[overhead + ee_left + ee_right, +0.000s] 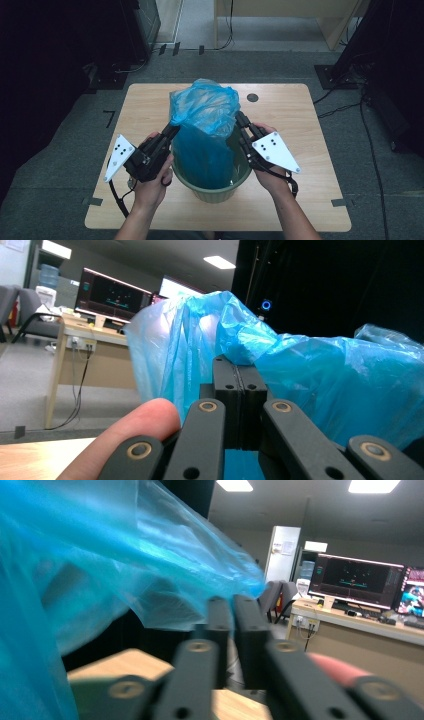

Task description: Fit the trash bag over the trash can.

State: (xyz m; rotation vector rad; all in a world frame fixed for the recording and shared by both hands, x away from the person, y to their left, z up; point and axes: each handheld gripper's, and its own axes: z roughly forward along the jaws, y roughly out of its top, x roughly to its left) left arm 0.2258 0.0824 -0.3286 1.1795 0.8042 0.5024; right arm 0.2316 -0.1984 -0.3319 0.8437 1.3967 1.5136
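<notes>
Blue translucent plastic bag (207, 125) is standing upright in the one round green plastic bin (212, 189), its long axis running vertically, its lower part hanging inside the bin and its crumpled top bulging above the rim. One bag and one bin are sitting on the light wooden table (295, 115). The left gripper (171, 131) is reaching up and inward from the bin's left side, its jaws pressed together and pinching a fold of the bag's film (240, 347). The right gripper (239, 118) is angling up from the bin's right side toward the bag's upper edge, its jaws nearly together; whether they are catching film I cannot tell. Two hands are holding the two grippers low beside the bin, each carrying a grey three-cornered plate.
</notes>
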